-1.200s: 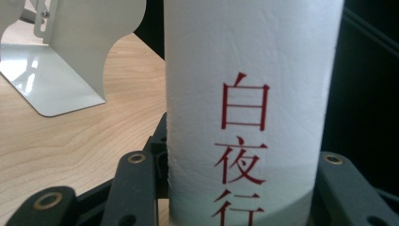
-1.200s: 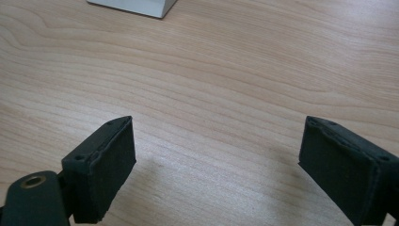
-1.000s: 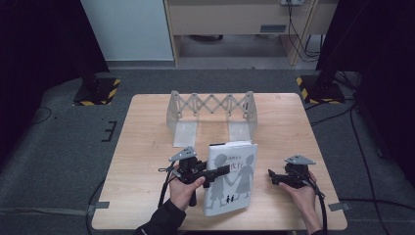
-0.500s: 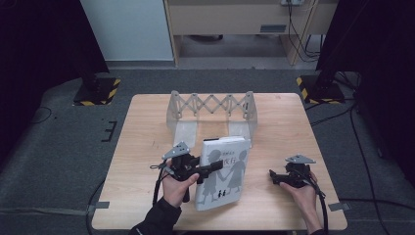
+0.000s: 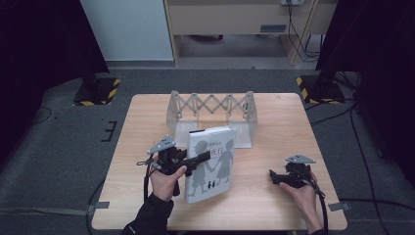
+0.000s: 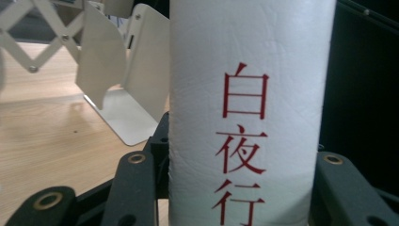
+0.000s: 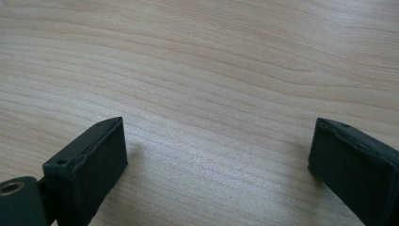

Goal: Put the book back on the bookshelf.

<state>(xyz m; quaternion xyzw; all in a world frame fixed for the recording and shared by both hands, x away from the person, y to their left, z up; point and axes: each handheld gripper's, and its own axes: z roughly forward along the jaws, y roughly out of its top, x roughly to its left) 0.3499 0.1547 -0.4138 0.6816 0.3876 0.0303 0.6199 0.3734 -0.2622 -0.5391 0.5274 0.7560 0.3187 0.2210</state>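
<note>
A white book [image 5: 211, 166] with grey silhouettes of two figures on its cover hangs tilted over the table's front middle. My left gripper [image 5: 203, 157] is shut on its spine edge. In the left gripper view the white spine [image 6: 249, 117] with red characters stands between the two black jaws. My right gripper [image 5: 272, 177] rests low at the front right, apart from the book. Its jaws have just been opening and stand wide over bare wood [image 7: 219, 155], with nothing between them.
A white expanding book rack [image 5: 210, 105] with scissor-lattice sides stands at the back middle of the wooden table [image 5: 142, 127]. One of its end plates [image 6: 127, 94] lies just beyond the book. Dark floor and black stands surround the table.
My left gripper has carried the book leftward and up off the table, toward the rack. The right hand has stayed where it was.
</note>
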